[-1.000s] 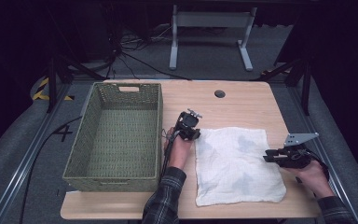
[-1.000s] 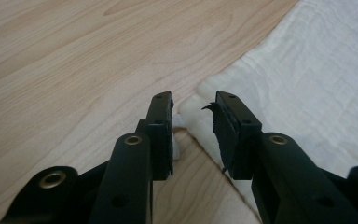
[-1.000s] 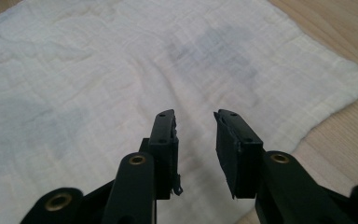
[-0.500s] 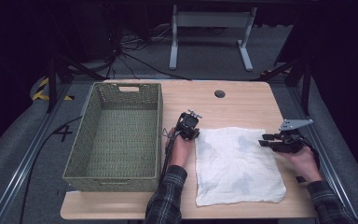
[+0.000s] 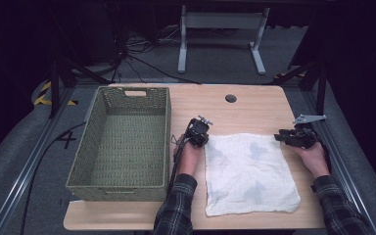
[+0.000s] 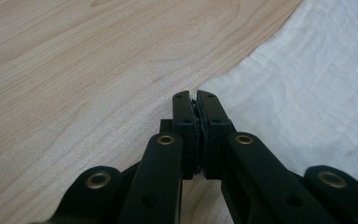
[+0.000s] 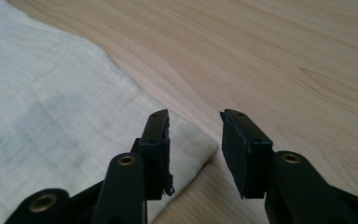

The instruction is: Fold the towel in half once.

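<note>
Starting at the left, the green woven basket (image 5: 120, 142) sits empty, its long axis running away from me, just beside my left hand. My left gripper (image 5: 199, 133) is at the near-left far corner of the white cloth (image 5: 249, 174); in the left gripper view its jaws have just been closing and now stand clenched together right at the cloth's corner (image 6: 223, 86). I think a bit of the hem is pinched between the pads, but the jaws hide the contact, so I can't be sure.

The cloth lies flat on the wooden table (image 5: 254, 105), roughly square, between my two hands and well clear of the basket wall.

On the right, my right gripper (image 5: 290, 137) hovers at the far-right corner. In the right gripper view its jaws (image 7: 193, 135) stand released, parted, with the cloth's corner (image 7: 191, 142) lying partly between them and nothing pressed.

So the coming move, as I judge it, is closing the right jaws on that corner. Bare table lies beyond the far edge; the right table edge is close.
</note>
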Tool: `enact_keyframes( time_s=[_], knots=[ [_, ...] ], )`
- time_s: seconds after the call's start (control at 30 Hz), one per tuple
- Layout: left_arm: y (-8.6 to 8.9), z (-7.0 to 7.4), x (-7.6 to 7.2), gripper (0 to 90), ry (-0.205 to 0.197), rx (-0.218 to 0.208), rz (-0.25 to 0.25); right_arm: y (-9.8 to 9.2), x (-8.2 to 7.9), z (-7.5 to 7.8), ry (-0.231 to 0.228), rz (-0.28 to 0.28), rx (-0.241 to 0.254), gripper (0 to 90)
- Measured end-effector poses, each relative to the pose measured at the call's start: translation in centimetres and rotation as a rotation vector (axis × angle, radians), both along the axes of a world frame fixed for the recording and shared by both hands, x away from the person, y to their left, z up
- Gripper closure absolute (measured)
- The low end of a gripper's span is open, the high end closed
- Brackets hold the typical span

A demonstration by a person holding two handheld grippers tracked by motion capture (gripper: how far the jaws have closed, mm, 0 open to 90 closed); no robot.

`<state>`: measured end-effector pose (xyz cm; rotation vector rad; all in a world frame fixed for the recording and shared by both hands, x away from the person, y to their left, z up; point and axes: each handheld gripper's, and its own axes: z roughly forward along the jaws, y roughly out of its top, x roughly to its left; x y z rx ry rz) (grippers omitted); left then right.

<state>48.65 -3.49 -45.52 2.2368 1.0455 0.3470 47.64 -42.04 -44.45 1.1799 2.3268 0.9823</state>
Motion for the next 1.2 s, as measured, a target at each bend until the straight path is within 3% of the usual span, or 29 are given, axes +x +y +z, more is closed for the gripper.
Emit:
enact_keyframes(
  time_s=[0.13,0.3,0.37,0.47,0.57,0.73,1.03,1.2],
  knots=[
    [0.0,0.0,0.0,87.6,0.004,0.000,0.000,0.0,0.6,-0.8,0.017,-0.007,-0.008,65.1],
    [0.0,0.0,0.0,87.7,0.005,-0.005,0.002,-0.1,0.3,-0.9,0.008,0.007,0.012,82.9],
    [0.1,0.0,0.1,87.7,0.004,-0.008,0.002,0.0,0.3,-1.0,0.005,0.011,0.009,85.5],
    [0.1,0.1,0.2,87.8,0.025,-0.014,0.017,0.1,0.2,-0.9,0.000,0.016,-0.009,86.6],
    [0.2,0.2,0.3,87.9,0.024,-0.014,0.024,-0.1,0.0,-0.4,-0.017,0.014,0.011,86.9],
    [0.6,0.8,-0.2,87.8,0.002,-0.029,0.036,-0.9,-0.4,0.2,-0.032,0.006,0.033,87.1],
    [1.0,1.6,-2.1,87.8,-0.037,-0.020,0.067,-1.2,-2.5,1.6,-0.046,0.037,0.031,87.2],
    [1.2,2.2,-3.8,87.8,-0.055,-0.050,0.073,-1.3,-3.8,1.8,-0.035,0.050,0.018,87.1]
  ],
)
